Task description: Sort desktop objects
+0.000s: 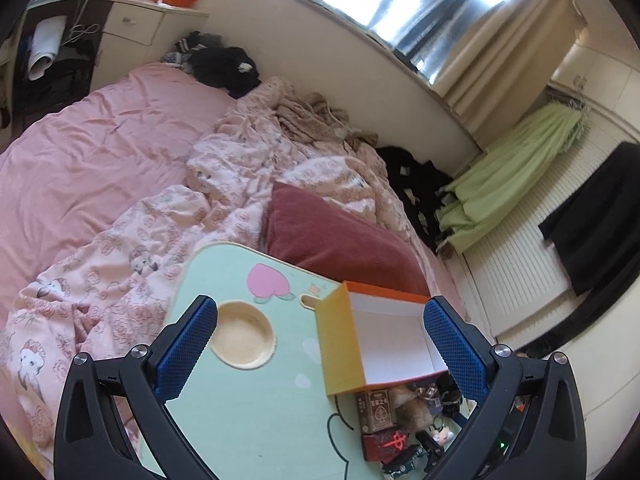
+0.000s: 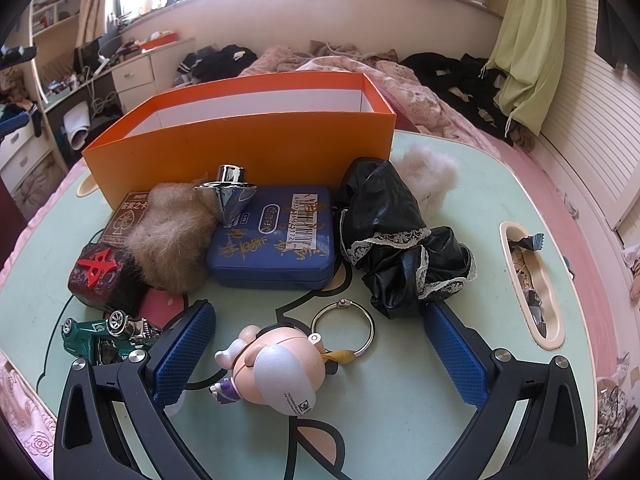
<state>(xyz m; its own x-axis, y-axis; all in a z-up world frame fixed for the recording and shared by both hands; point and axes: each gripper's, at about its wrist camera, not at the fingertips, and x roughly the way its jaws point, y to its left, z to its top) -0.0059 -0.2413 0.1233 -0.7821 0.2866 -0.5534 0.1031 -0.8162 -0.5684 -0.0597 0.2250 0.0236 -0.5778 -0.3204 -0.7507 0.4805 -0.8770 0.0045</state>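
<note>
Straddling a small toy figure [image 2: 276,368], the right gripper [image 2: 320,352] hangs low over the table [image 2: 460,216] with its 2 blue fingers spread wide and nothing between them but the toy, which they do not touch. A metal ring [image 2: 343,327] on the toy's cord lies just ahead of it. Beyond that sit a blue tin [image 2: 276,240], a tuft of brown fur [image 2: 172,236] with a chrome piece [image 2: 229,196] resting on it, a card deck [image 2: 128,216], a dark block with a red mark [image 2: 102,276], and black lace-edged fabric [image 2: 396,236] off the right finger; a green toy car [image 2: 104,336] lies beside the left finger. Farthest ahead stands the orange box [image 2: 248,140], open and apparently empty.

Judging by this, sorting has barely begun and the toy looks like the first pick: closing on its rounded body, then lifting over the box wall. The ring may drag.

The left gripper [image 1: 320,344] is also wide open and empty, held higher and tilted, with the orange box [image 1: 340,344] between its fingers.
</note>
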